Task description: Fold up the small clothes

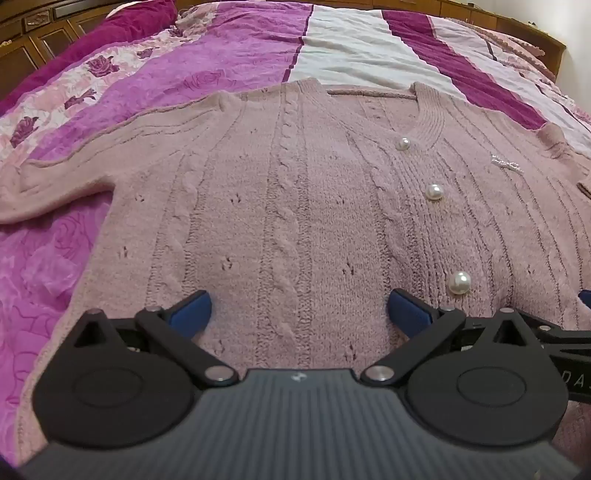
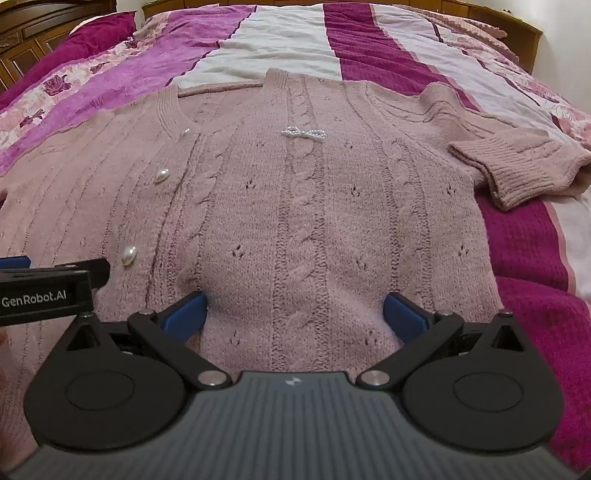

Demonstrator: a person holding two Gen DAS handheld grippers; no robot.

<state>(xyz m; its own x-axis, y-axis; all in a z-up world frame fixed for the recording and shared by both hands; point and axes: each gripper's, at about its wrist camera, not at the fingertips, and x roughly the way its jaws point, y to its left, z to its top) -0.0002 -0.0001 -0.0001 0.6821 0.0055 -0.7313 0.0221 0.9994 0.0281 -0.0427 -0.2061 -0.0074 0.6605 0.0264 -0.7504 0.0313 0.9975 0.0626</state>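
Observation:
A dusty pink cable-knit cardigan (image 1: 295,206) (image 2: 295,221) with pearl buttons (image 1: 434,191) lies flat, front up, on the bed. A small pearl bow (image 2: 303,133) sits on its chest. In the left wrist view its left sleeve (image 1: 55,184) stretches out sideways. In the right wrist view the other sleeve (image 2: 517,166) is bent, cuff lying on the bedspread. My left gripper (image 1: 299,314) hovers open over the lower left panel, nothing between its blue pads. My right gripper (image 2: 295,314) is open above the lower right panel; the left gripper's body (image 2: 44,291) shows at its left edge.
The bedspread (image 1: 351,48) (image 2: 288,40) has magenta, white and floral pink stripes and extends beyond the cardigan on all sides. Dark wooden cabinets (image 1: 33,33) stand past the bed's far left, and a wooden headboard rail (image 2: 517,26) runs along the far right.

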